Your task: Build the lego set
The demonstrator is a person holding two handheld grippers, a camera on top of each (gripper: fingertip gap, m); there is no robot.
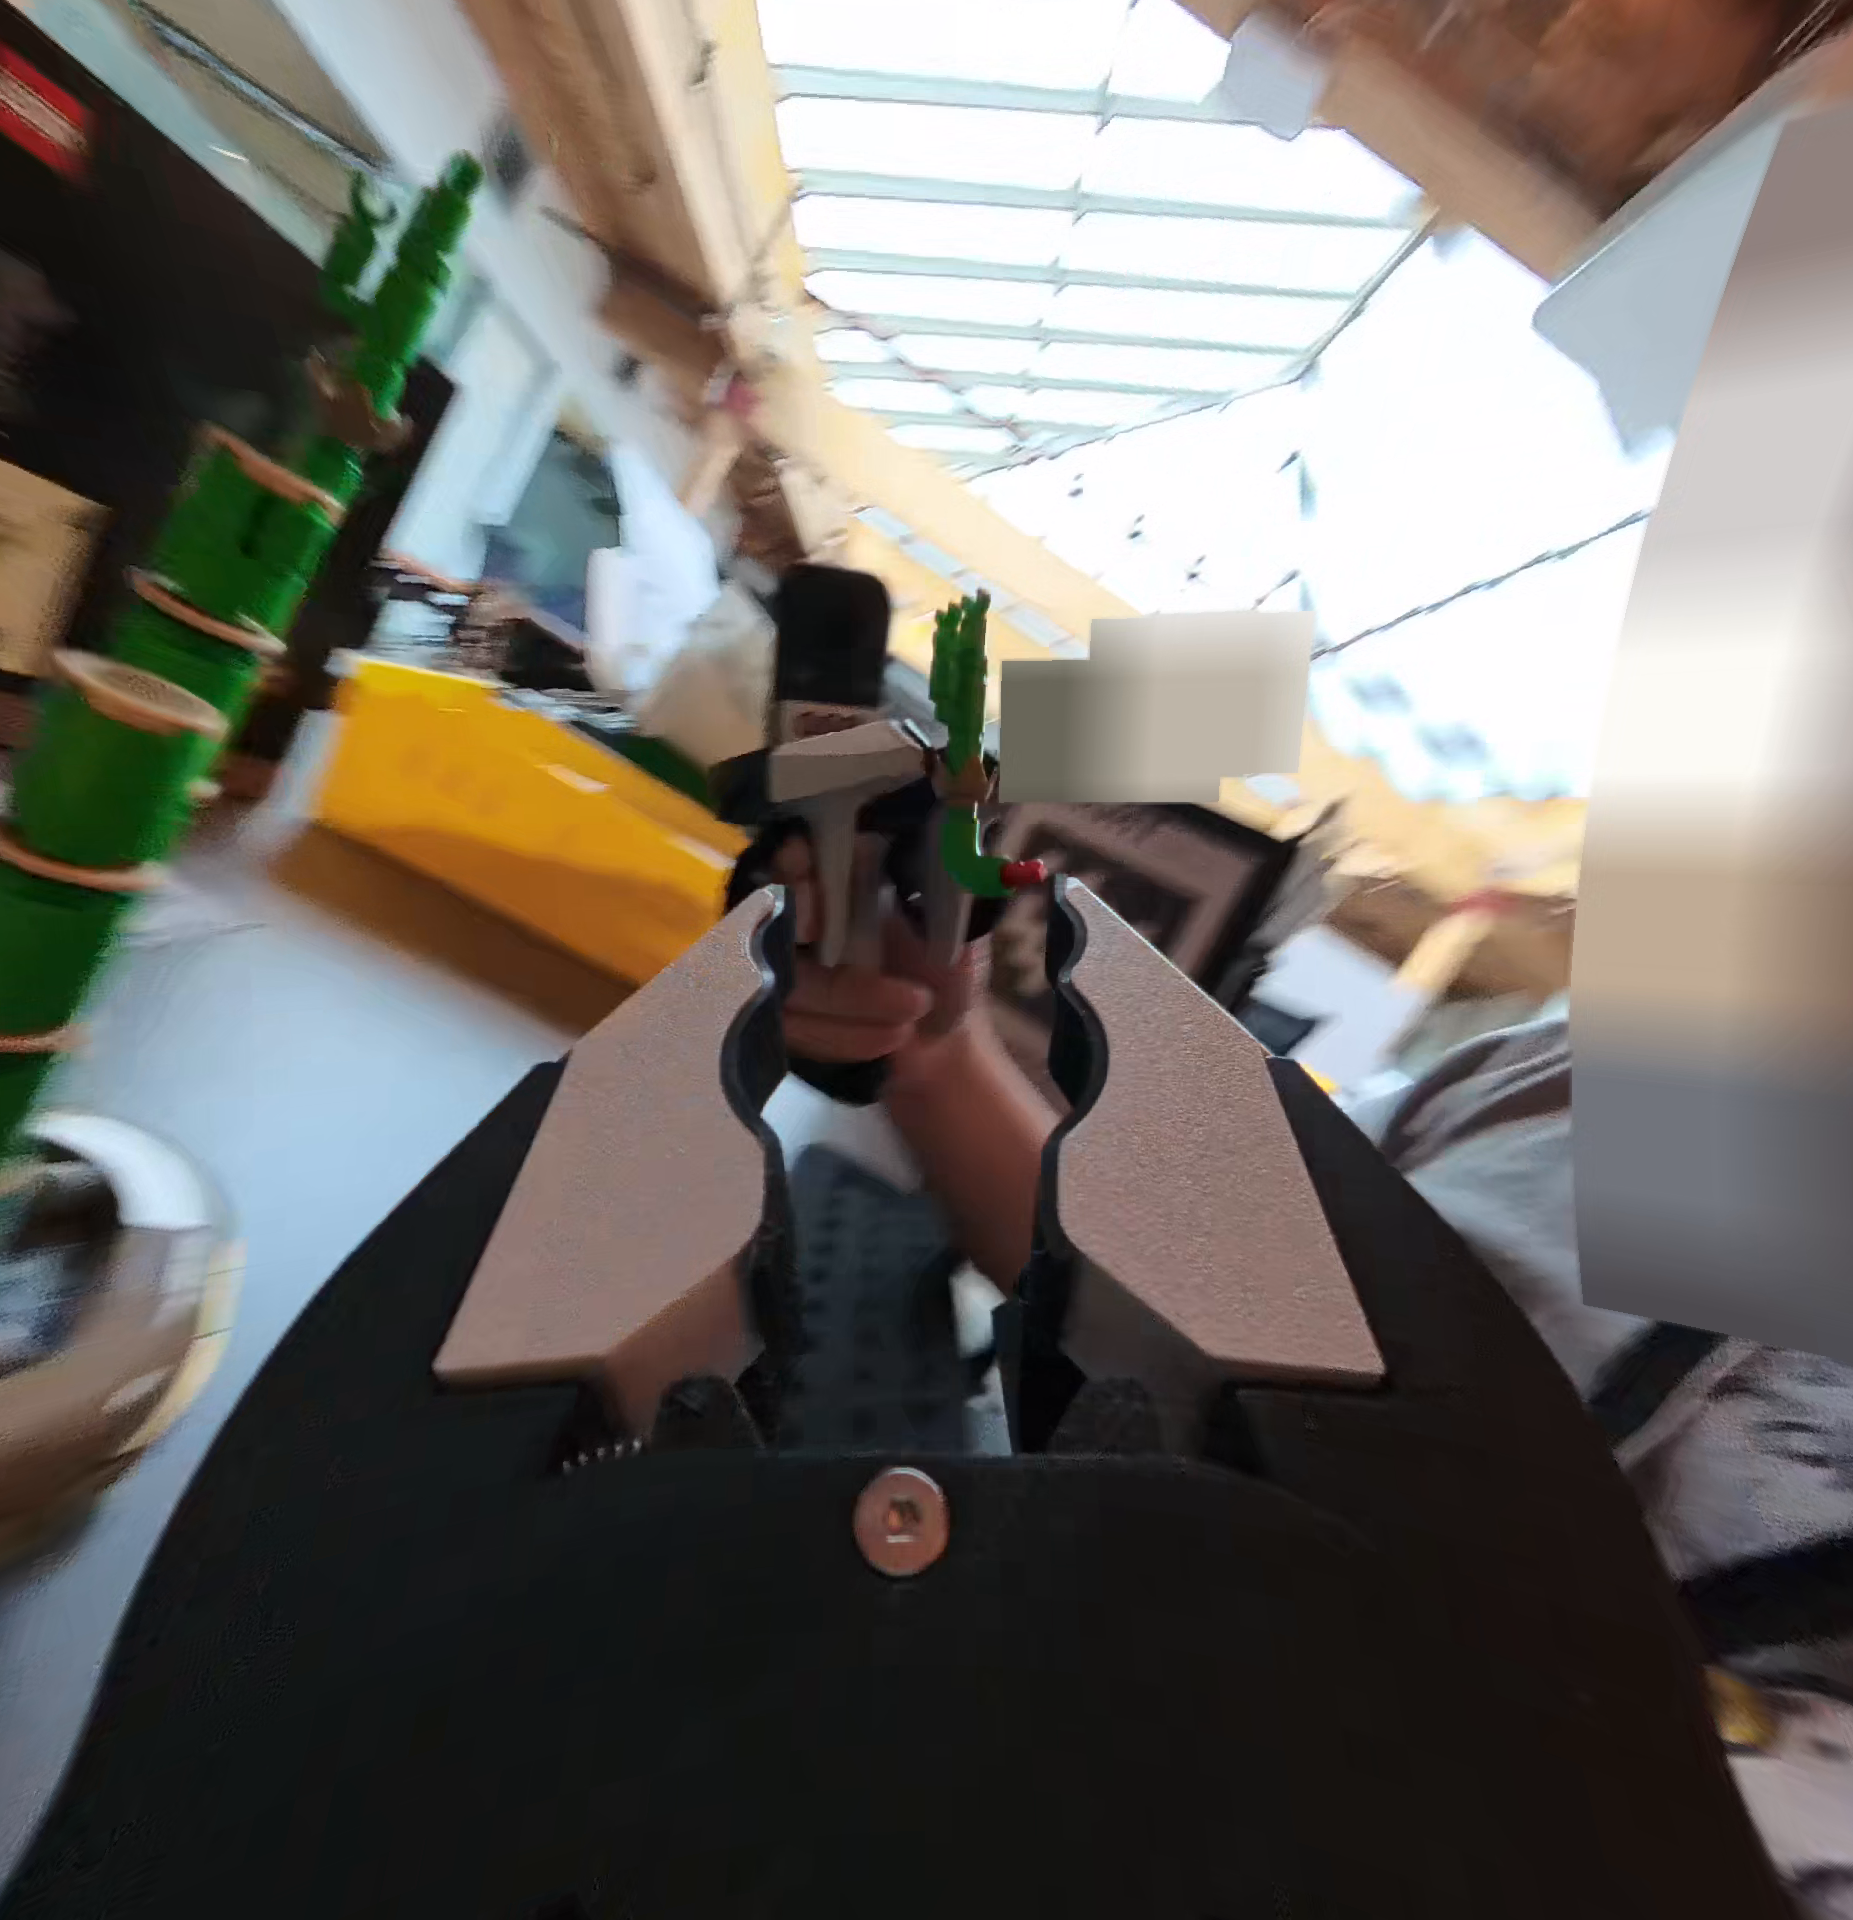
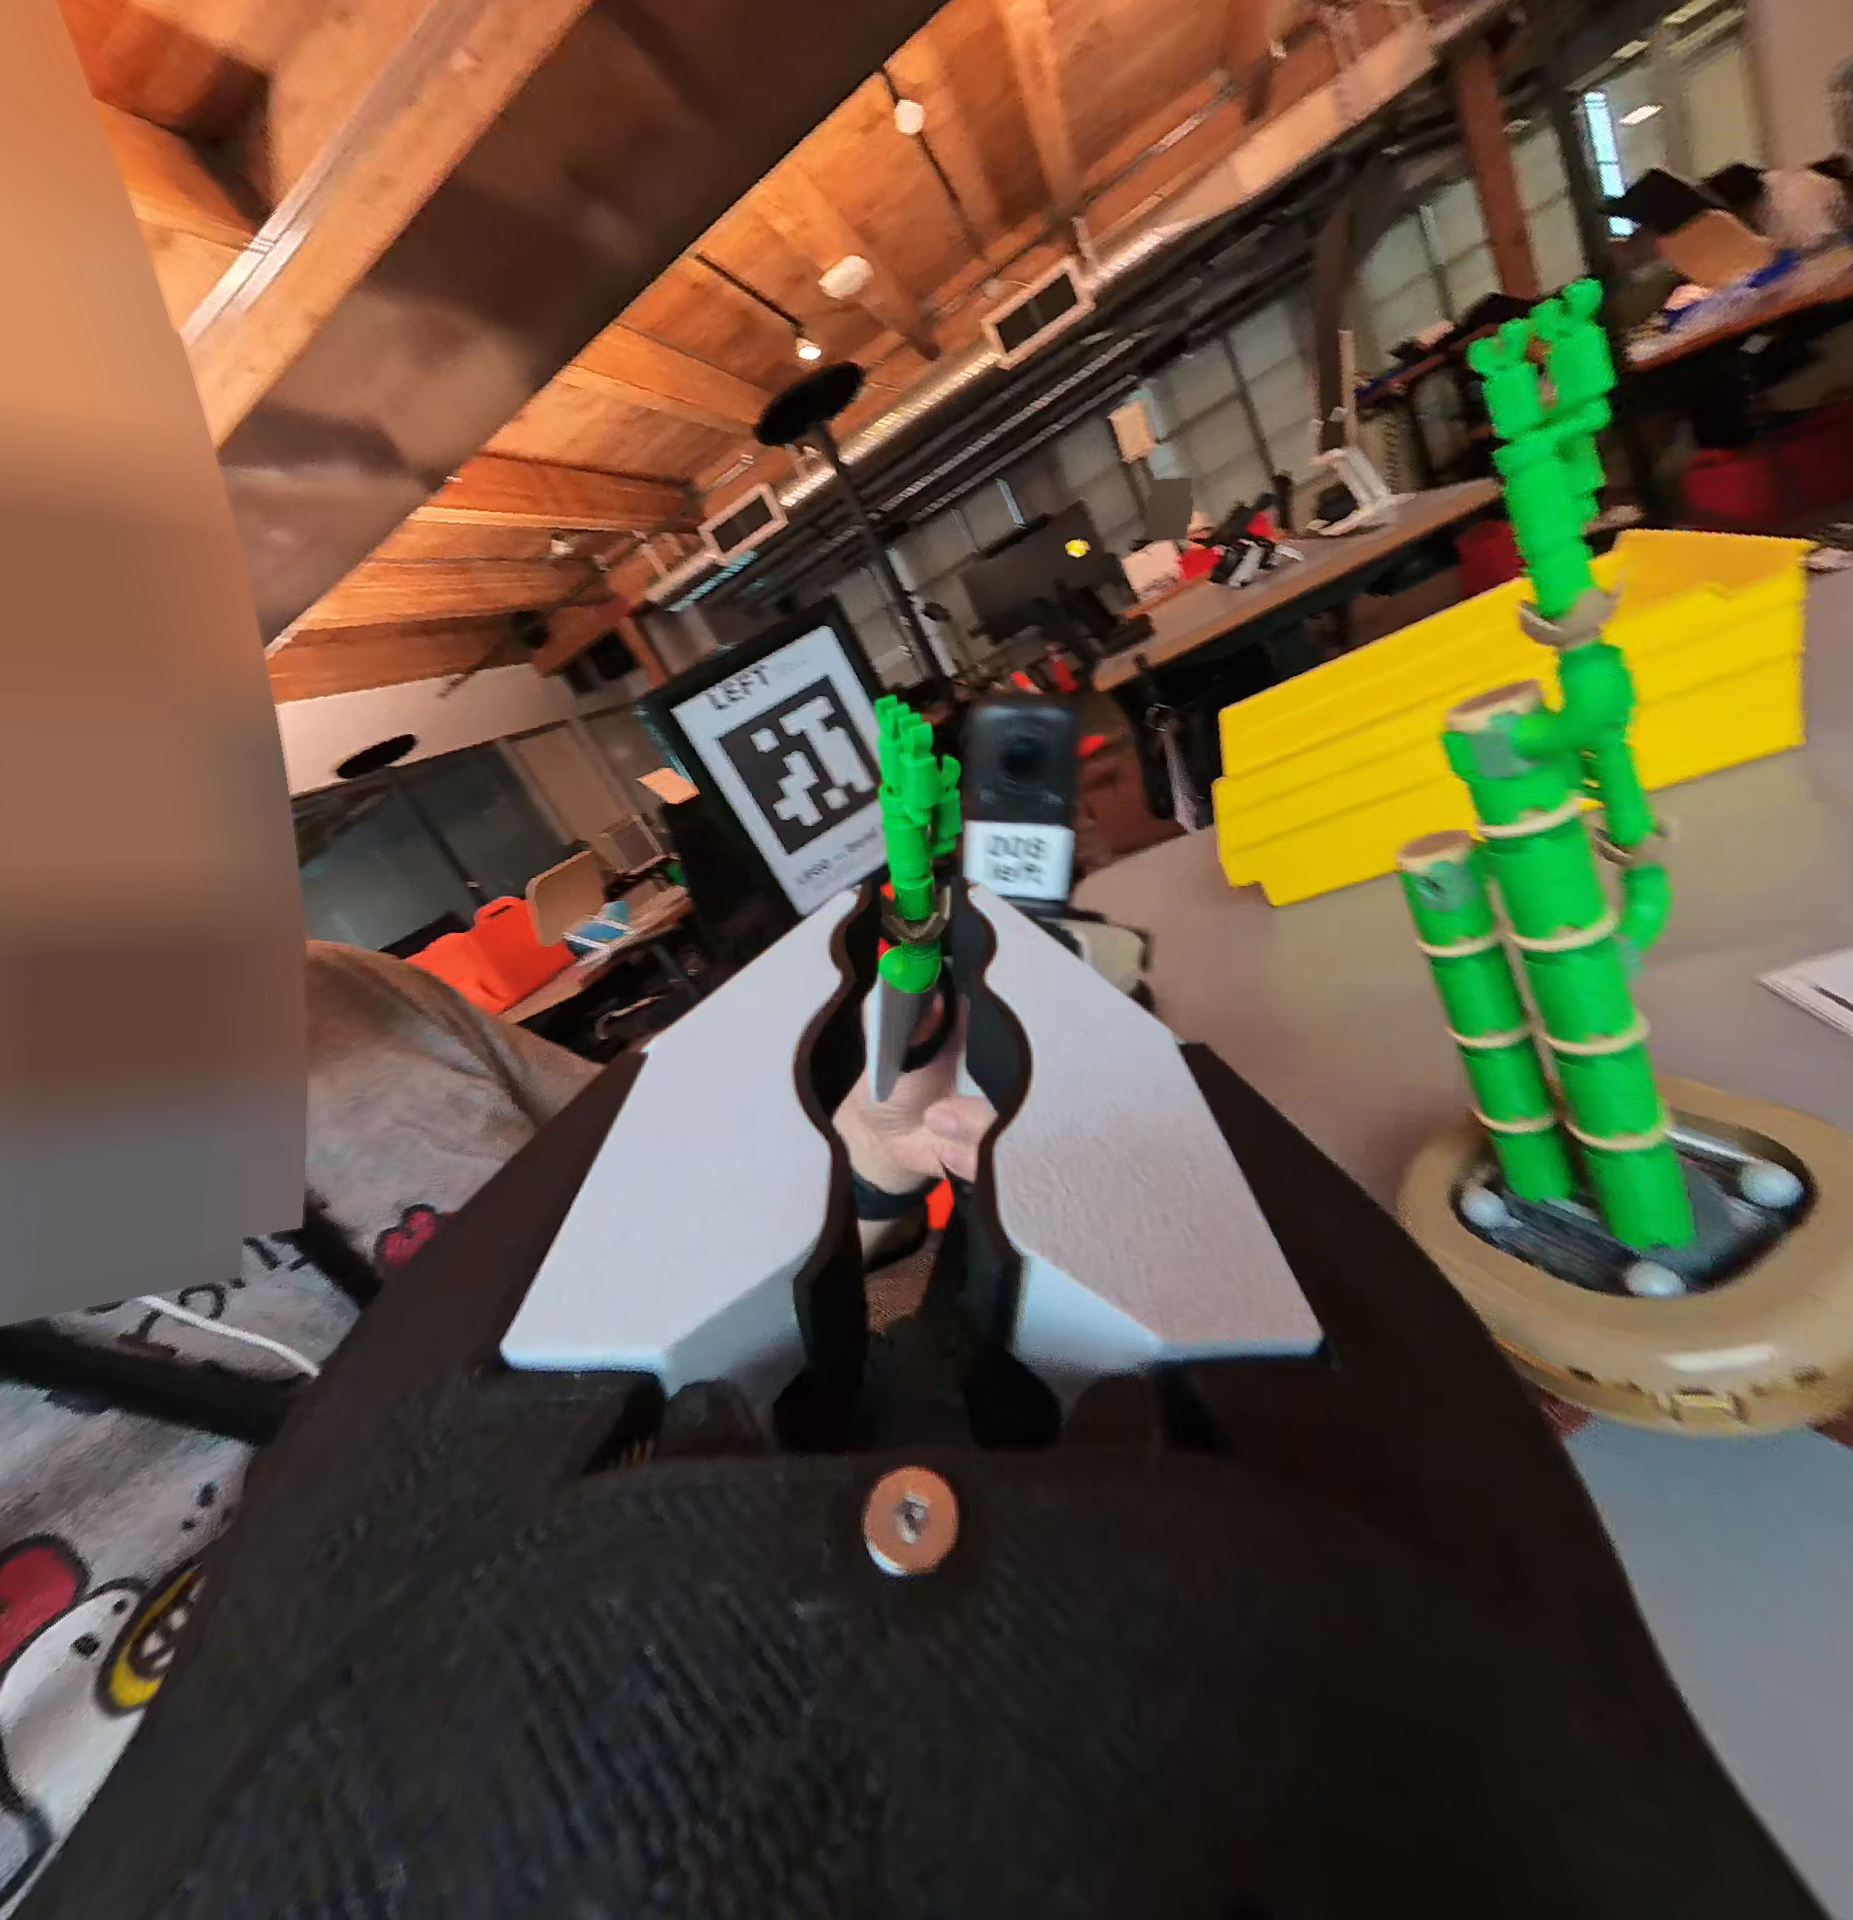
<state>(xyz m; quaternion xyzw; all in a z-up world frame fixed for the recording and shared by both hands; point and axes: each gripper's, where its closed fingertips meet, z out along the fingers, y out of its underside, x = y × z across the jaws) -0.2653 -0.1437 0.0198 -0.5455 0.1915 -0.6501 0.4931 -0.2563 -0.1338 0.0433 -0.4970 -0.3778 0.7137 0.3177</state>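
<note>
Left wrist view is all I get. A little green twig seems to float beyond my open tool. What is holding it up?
Observer: The right tool holds it. Its own view shows the jaws closed on the green twig near the twig's lower end.
Operator: And the blurry green tower at my left?
Observer: That is a bamboo model. It is sharp in the right wrist view, banded with tan rings, thick below and thinner toward the top.
Operator: What does it stand in?
Observer: A round tan pot, with pale balls lying inside around the model's foot.
</note>
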